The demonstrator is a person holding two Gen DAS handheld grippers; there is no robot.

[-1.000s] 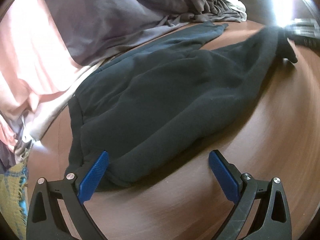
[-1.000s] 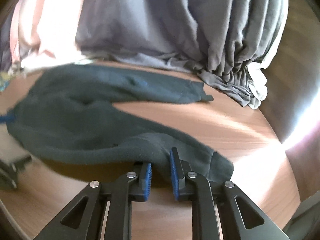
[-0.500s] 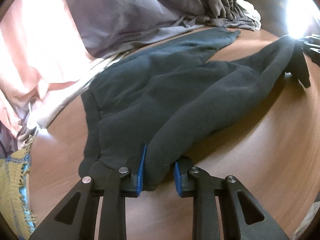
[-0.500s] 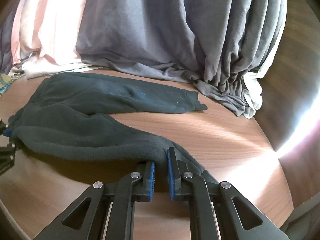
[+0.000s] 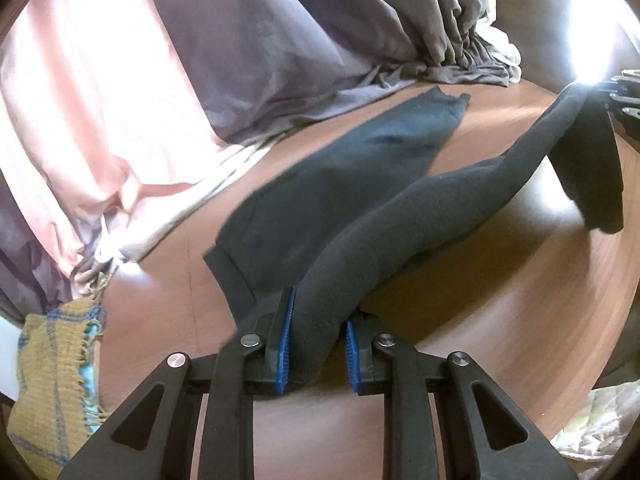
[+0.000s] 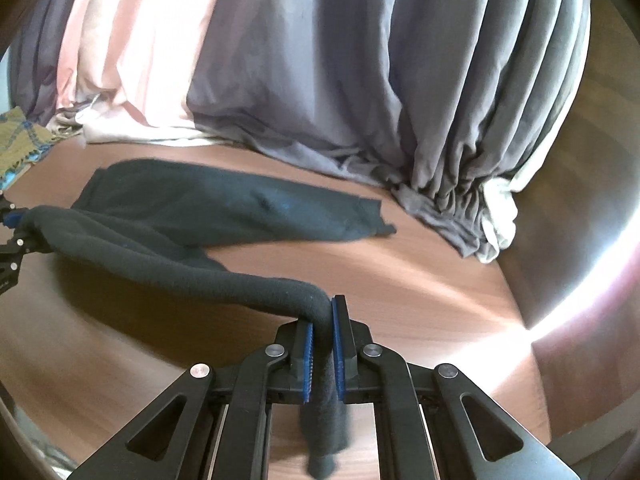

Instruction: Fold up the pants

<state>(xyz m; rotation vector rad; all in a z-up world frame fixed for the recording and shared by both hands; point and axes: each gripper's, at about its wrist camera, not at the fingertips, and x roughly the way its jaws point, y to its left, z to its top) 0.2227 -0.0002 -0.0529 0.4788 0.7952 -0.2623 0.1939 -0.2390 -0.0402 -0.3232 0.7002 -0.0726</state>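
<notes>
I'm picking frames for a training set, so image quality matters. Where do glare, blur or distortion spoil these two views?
Left wrist view: blown-out glare at upper right washes out the right gripper; the pink curtain is overexposed. Right wrist view: a bright sun streak crosses the floor at right; the pants look slightly soft. Both show fisheye bending.

Right gripper [image 6: 321,344], blue-padded black jaws clamped on dark fleece pants [image 6: 224,216]; one leg lifted off brown wooden floor [image 6: 420,280], other leg flat near grey draped curtain [image 6: 400,80].

Brown wooden floor [image 6: 420,280]. On it: one leg of dark pants [image 6: 240,208], pooled curtain [image 6: 440,208] hems, fringed yellow cloth [image 5: 52,380].
</notes>
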